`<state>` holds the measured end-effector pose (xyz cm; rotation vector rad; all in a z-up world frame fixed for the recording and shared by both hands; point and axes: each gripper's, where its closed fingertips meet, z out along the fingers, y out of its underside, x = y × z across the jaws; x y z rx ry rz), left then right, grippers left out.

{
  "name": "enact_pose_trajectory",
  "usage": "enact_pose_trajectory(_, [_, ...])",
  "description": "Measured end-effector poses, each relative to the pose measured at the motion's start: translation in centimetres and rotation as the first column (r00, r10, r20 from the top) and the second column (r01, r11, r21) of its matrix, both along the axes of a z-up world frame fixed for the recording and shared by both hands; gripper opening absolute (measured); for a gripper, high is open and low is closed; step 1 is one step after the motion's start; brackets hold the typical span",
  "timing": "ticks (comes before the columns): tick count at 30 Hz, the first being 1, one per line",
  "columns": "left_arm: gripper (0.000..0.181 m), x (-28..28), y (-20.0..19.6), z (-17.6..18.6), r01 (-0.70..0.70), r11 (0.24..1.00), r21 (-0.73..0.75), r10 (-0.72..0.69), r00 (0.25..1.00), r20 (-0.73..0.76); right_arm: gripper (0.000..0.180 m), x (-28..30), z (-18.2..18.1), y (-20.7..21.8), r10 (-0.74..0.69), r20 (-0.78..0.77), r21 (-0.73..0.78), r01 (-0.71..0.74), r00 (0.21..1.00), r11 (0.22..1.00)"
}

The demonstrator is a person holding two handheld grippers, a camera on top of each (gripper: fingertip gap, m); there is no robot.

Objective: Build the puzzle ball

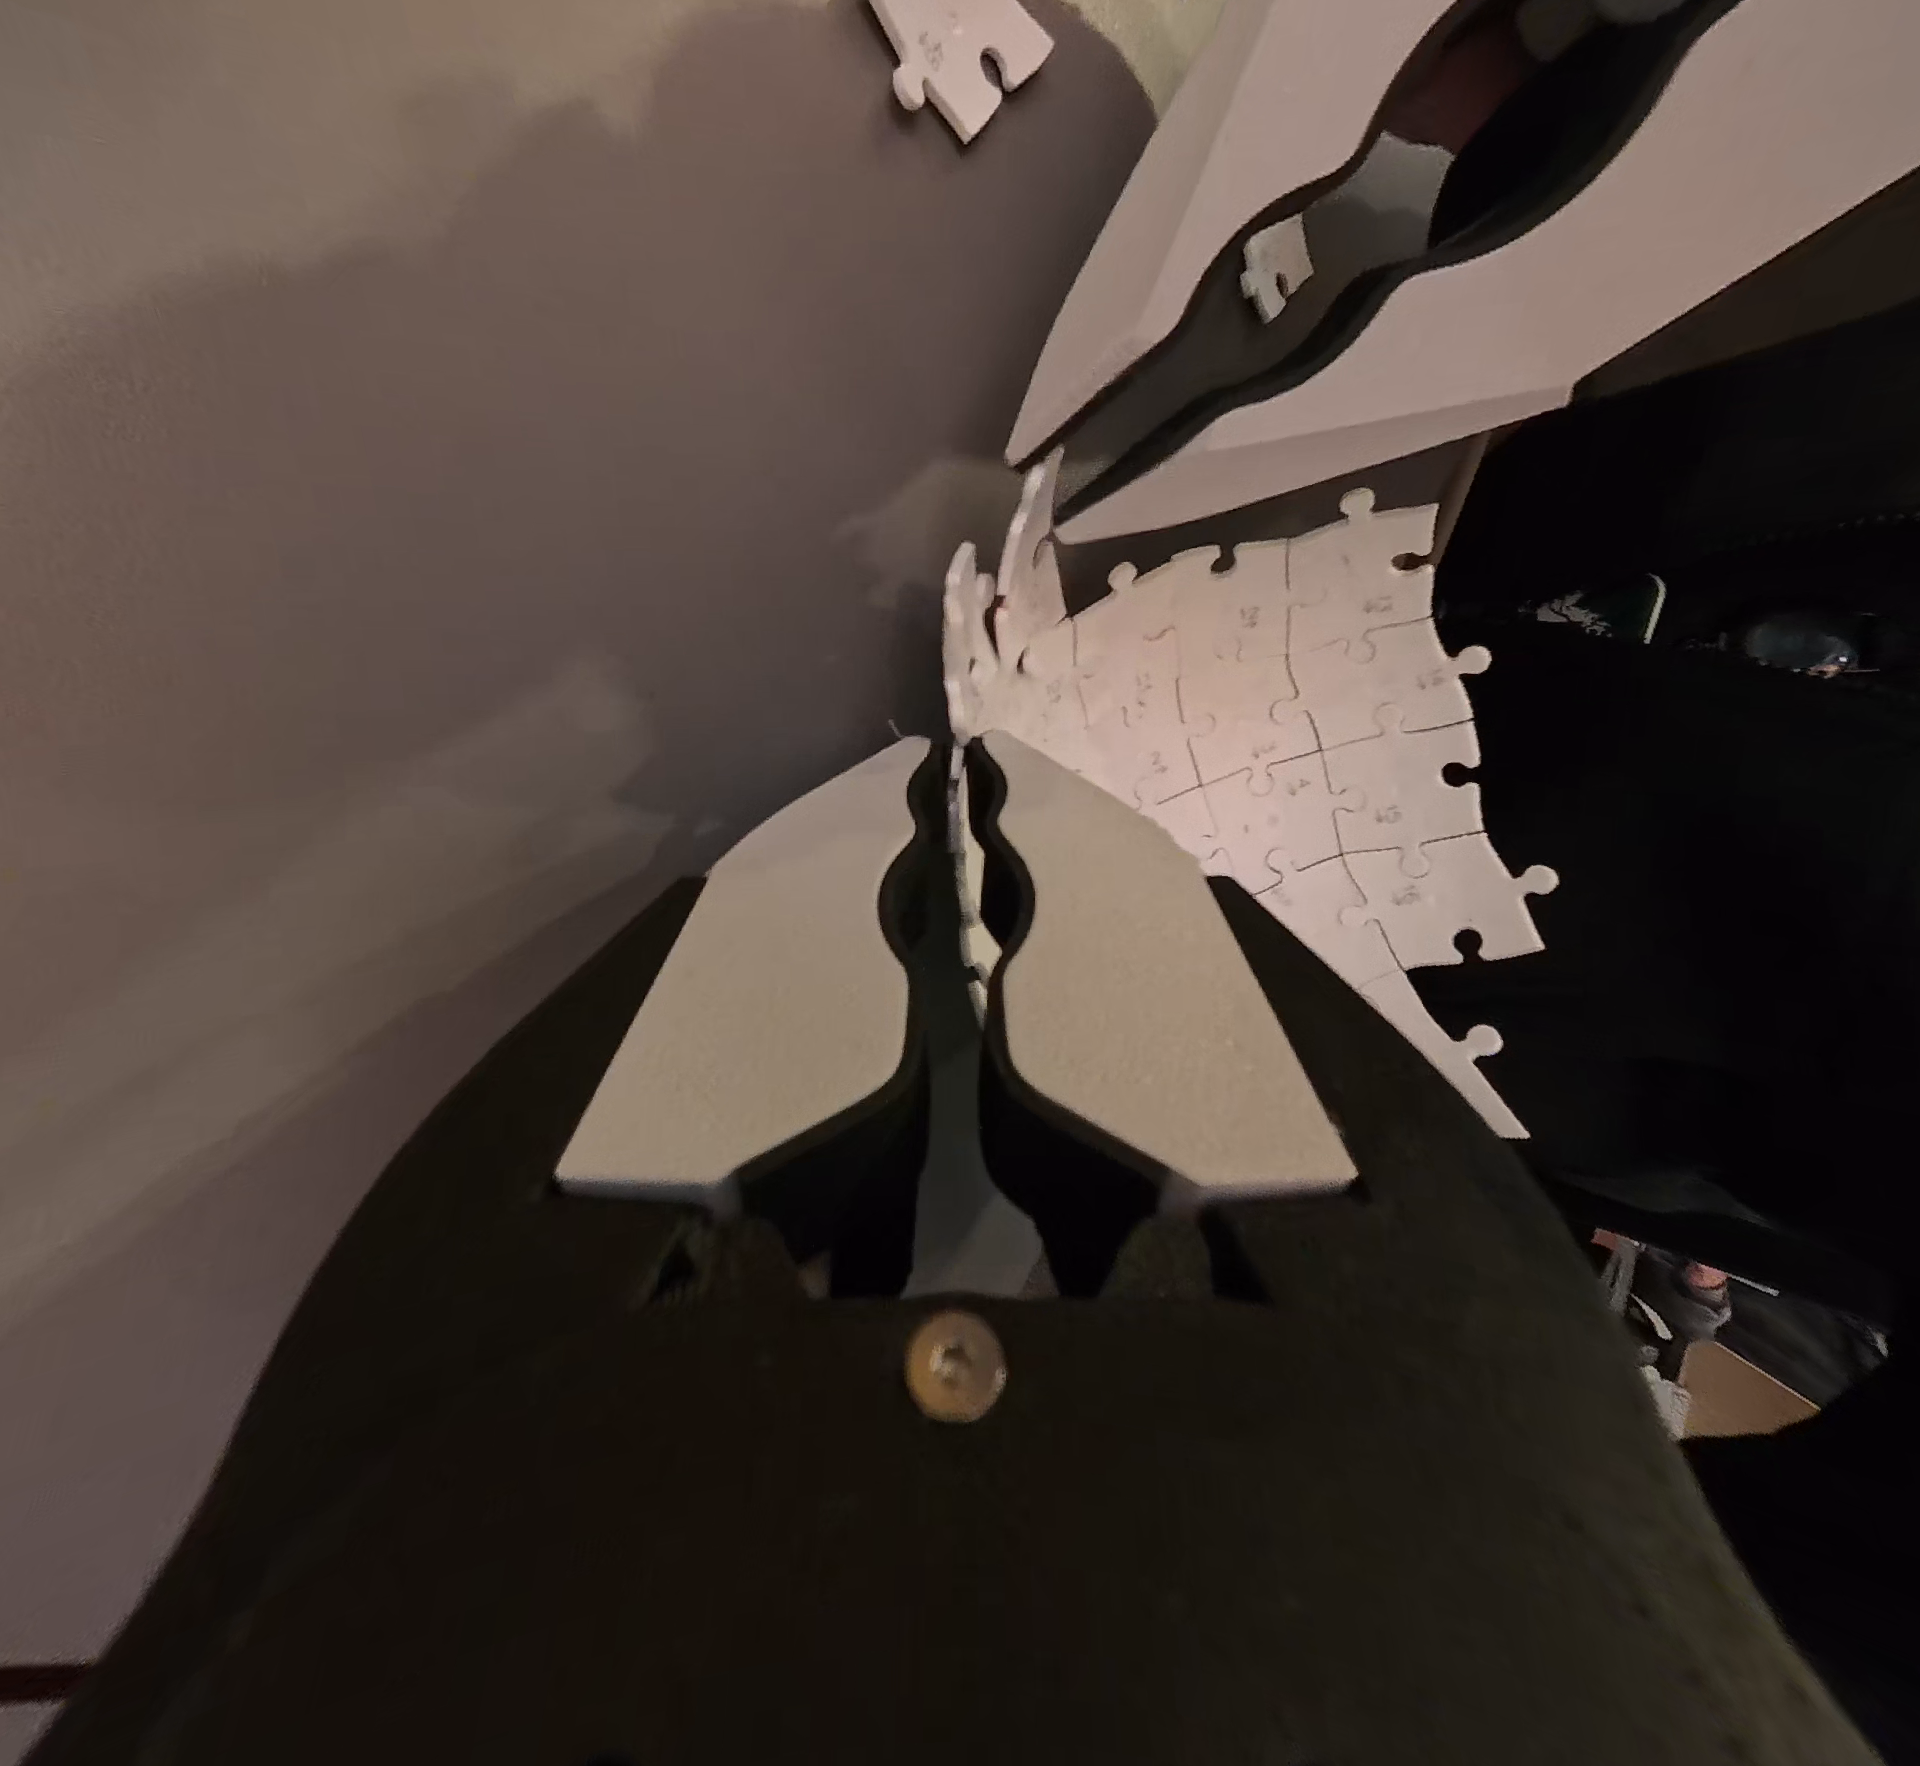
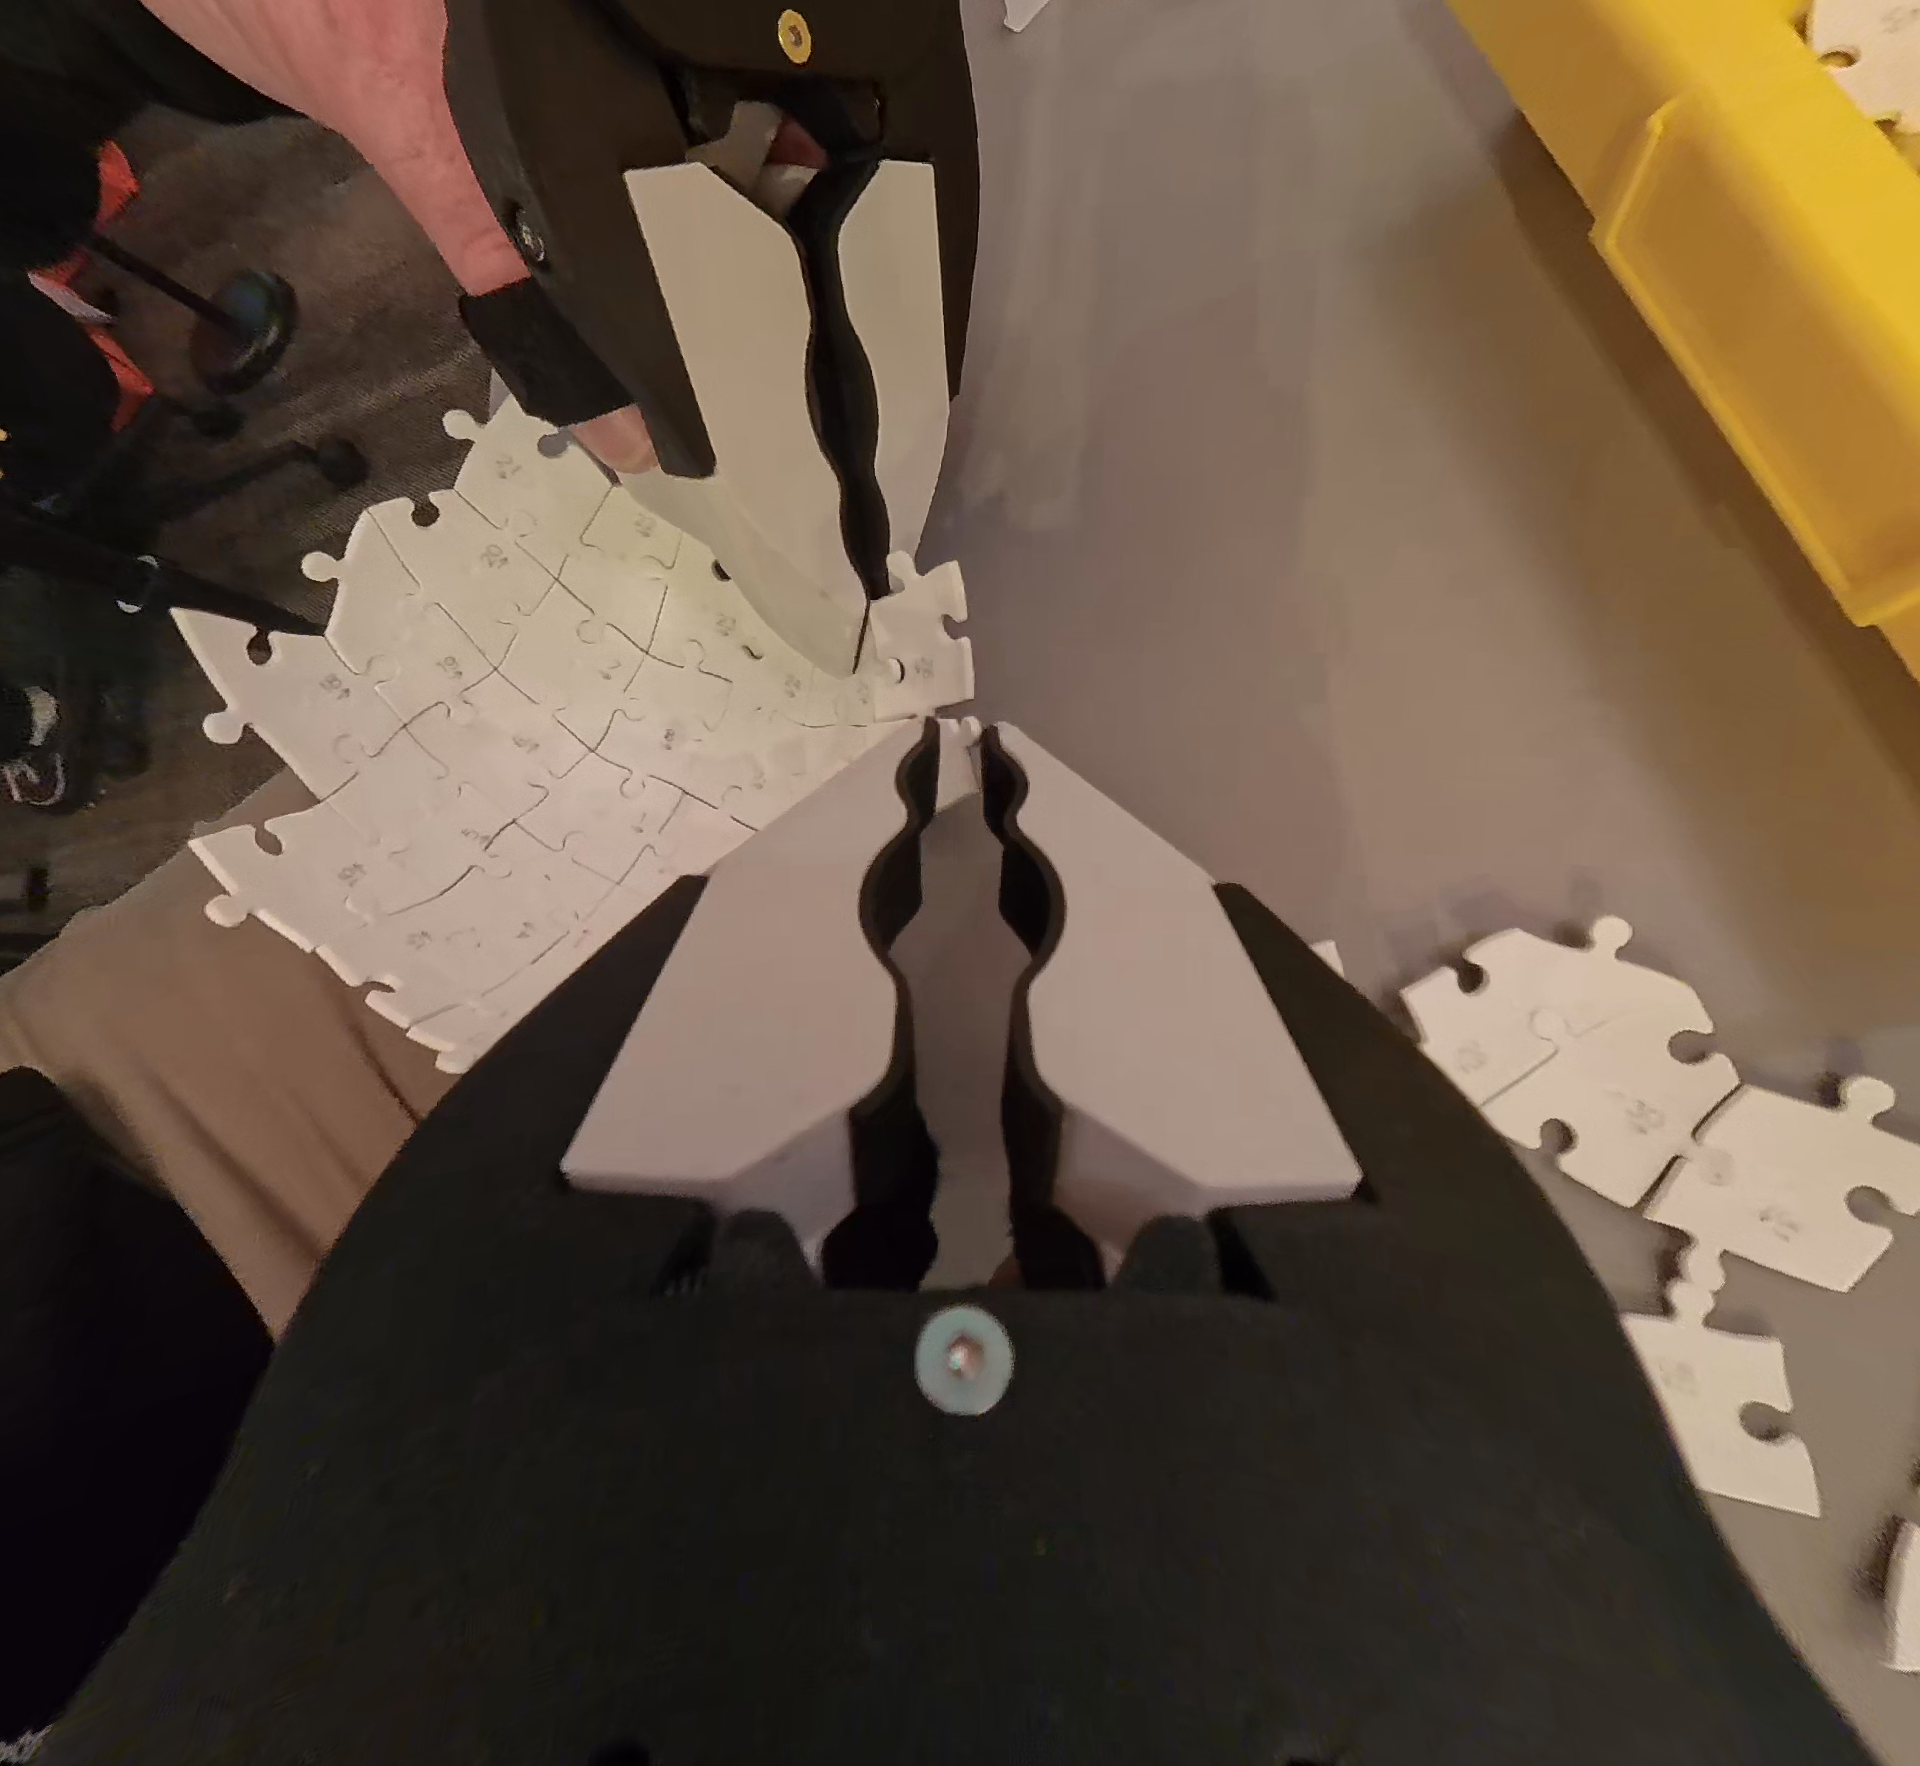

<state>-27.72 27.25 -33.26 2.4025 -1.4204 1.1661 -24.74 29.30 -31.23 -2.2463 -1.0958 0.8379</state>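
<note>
1. Landmark: the curved white puzzle shell, a partly joined sheet of numbered pieces, blank side toward the cameras. It overhangs the near-left edge of the grey table and is carried in the air by both tools.
2. Left gripper: clenched on the shell's edge. In its own view the sheet's rim runs edge-on down the gap between the jaws. Judgement: this hand is the anchor, keeping the curved sheet steady so that a piece can be pressed in.
3. Right gripper: jaws nearly together, tips meeting the shell's rim just below the end piece. A thin white edge seems to sit between the tips, but I cannot tell for certain that it is gripped.
4. The end piece sits at the shell's table-side rim, right between the two sets of tips. Judgement: the step in hand is seating or aligning this piece; opposed grips at one spot let the tabs be squeezed together.
5. Containers: a yellow bin stands well to the far right of the shell; at least one loose white piece lies in it. Its other contents are out of frame.
6. Outside the bin: a small joined cluster lies to the right of the shell, and a single loose piece lies beyond it.
7. Progress judgement: well short of a closed ball.
</note>
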Motion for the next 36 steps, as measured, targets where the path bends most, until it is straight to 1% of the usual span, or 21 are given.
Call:
enact_pose_trajectory(4, [0.003, 0.1, 0.0, 0.1, 0.004, 1.000, 0.010, -0.005, 1.000, 0.017, 0.013, 0.2, -0.1, 0.0, -0.026, -0.028, -0.032, 0.025, 0.999, 0.999])
enact_pose_trajectory(8, [0.003, 0.0, 0.0, 0.2, 0.007, 1.000, 0.019, -0.007, 1.000, 0.029, 0.016, 0.4, -0.2, -0.3, -0.046, -0.084, -0.099, 0.037, 0.995, 0.994])
enact_pose_trajectory(9, [0.003, 0.1, 0.0, 0.2, 0.008, 1.000, 0.021, -0.008, 0.999, 0.034, 0.019, 0.3, -0.3, -0.6, -0.047, -0.094, -0.119, 0.035, 0.994, 0.992])
enact_pose_trajectory(11, [0.003, 0.0, -0.1, 0.1, 0.011, 1.000, 0.020, -0.012, 0.999, 0.034, 0.022, 0.4, -0.8, -0.7, -0.051, -0.091, -0.136, 0.039, 0.994, 0.990])
enact_pose_trajectory(14, [0.003, 0.1, -0.2, 0.1, 0.012, 1.000, 0.021, -0.013, 0.999, 0.038, 0.023, 0.3, -0.9, -0.8, -0.058, -0.091, -0.134, 0.046, 0.994, 0.990])
enact_pose_trajectory(16, [0.003, 0.1, -0.2, 0.1, 0.012, 1.000, 0.023, -0.012, 0.999, 0.038, 0.020, 0.3, -0.8, -0.6, -0.067, -0.097, -0.127, 0.054, 0.993, 0.990])
enact_pose_trajectory(18, [0.003, 0.0, -0.2, 0.1, 0.011, 1.000, 0.021, -0.012, 0.999, 0.038, 0.019, 0.5, -1.2, -0.7, -0.060, -0.058, -0.113, 0.053, 0.997, 0.992])
enact_pose_trajectory(23, [0.003, -0.1, -0.1, -0.1, 0.007, 1.000, 0.010, -0.007, 1.000, -0.003, 0.025, 0.3, -1.9, -0.7, -0.028, 0.035, -0.016, 0.029, 0.999, 0.999])
enact_pose_trajectory(29, [0.004, -0.3, 0.2, -0.2, 0.014, 1.000, 0.000, -0.014, 0.999, -0.052, 0.019, 0.5, -1.7, -0.6, -0.014, 0.043, 0.030, 0.013, 0.999, 0.999])
enact_pose_trajectory(34, [0.005, -0.3, 0.3, -0.4, 0.022, 1.000, -0.004, -0.022, 0.997, -0.073, 0.006, -0.5, -0.8, -1.1, 0.061, 0.038, 0.069, -0.064, 0.997, 0.996])
enact_pose_trajectory(36, [0.005, -0.3, 0.3, -0.5, 0.025, 1.000, -0.002, -0.025, 0.996, -0.086, 0.000, -0.8, -1.1, -1.2, 0.095, 0.069, 0.083, -0.101, 0.993, 0.991])
